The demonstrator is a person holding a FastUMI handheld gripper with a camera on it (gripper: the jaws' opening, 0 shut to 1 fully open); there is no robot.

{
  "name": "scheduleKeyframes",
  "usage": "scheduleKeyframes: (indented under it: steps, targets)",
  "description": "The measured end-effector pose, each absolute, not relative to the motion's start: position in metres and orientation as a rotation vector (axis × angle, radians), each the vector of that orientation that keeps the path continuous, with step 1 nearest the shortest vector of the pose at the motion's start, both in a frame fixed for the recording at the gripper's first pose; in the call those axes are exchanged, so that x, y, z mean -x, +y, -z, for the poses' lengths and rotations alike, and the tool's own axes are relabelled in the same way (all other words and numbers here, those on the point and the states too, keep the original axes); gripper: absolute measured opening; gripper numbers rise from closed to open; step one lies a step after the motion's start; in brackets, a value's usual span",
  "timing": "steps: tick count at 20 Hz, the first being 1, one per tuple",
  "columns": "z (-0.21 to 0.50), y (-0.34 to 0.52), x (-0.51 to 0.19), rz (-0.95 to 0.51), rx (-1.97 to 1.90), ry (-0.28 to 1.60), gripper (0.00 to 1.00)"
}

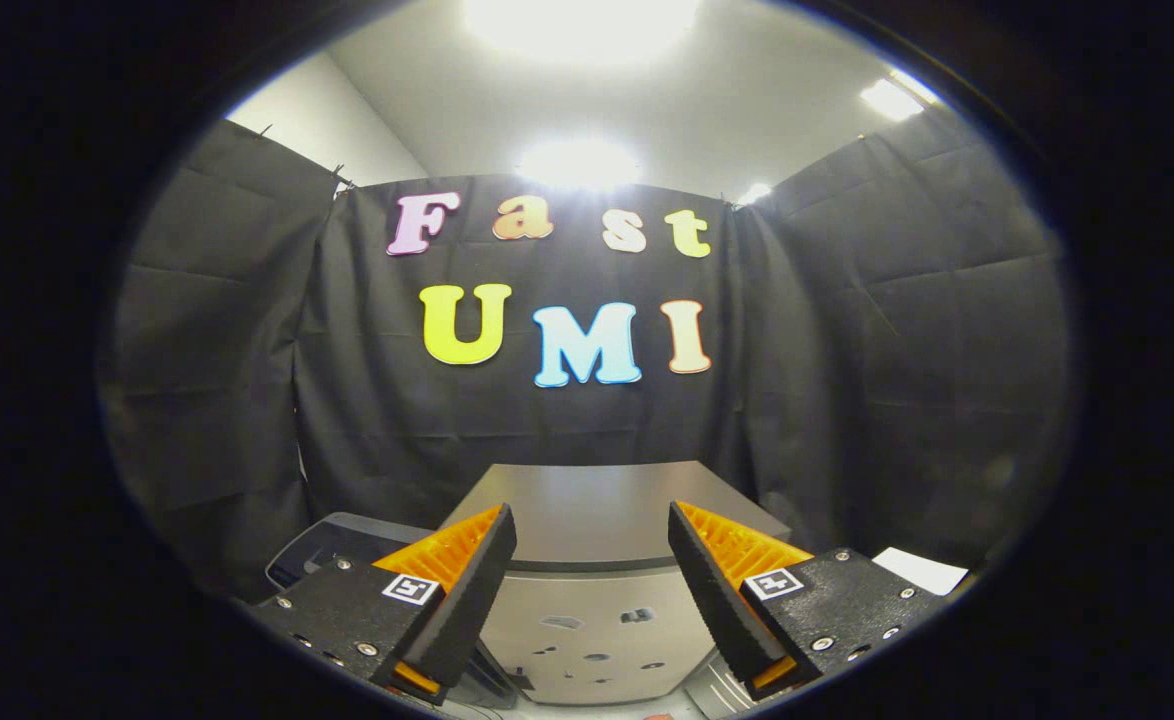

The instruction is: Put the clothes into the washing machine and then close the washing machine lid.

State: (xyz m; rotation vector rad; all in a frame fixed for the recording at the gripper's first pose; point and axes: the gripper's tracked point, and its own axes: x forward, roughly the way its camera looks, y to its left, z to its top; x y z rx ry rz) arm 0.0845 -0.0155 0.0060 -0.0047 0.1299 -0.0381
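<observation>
**Gripper parted and empty before a washing machine with its top lying flat**

Found the gripper [589,520] held level and square to the washing machine [597,610], at twelve o'clock just ahead of the fingers [467,590]. Found the jaws standing well apart with nothing between them and nothing pressed by either pad. Judged the wide stance a ready one, suited either to taking hold of something or to having let something go; could not settle which.

Noted the machine as a plain silver-grey box. Saw its front face between the two fingers, marked with a few small dark spots or openings too small to identify. Saw its top, taken to be the lid [587,495], as a smooth, dull, flat panel lying level across the body, with a dark seam below its front edge and no gap or raised edge to be made out. Recorded the lid accordingly as down.

Could not establish where the clothes lay, whether inside the drum or elsewhere. Judged the scene therefore to fit two stages alike: a closed machine awaiting loading, or a loaded machine closed again.

Noted a dark grey casing [332,550] at ten o'clock, beside the machine and partly behind the left finger; could not determine its purpose. Noted a white sheet [922,570] at two o'clock, lying beyond the right finger and well apart from the machine.
</observation>
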Motion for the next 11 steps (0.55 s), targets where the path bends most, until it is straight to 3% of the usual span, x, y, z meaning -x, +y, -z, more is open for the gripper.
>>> scheduleKeyframes:
  steps: [11]
  targets:
    - [-0.015, -0.036, -0.072, 0.053, -0.002, 0.105, 0.95]
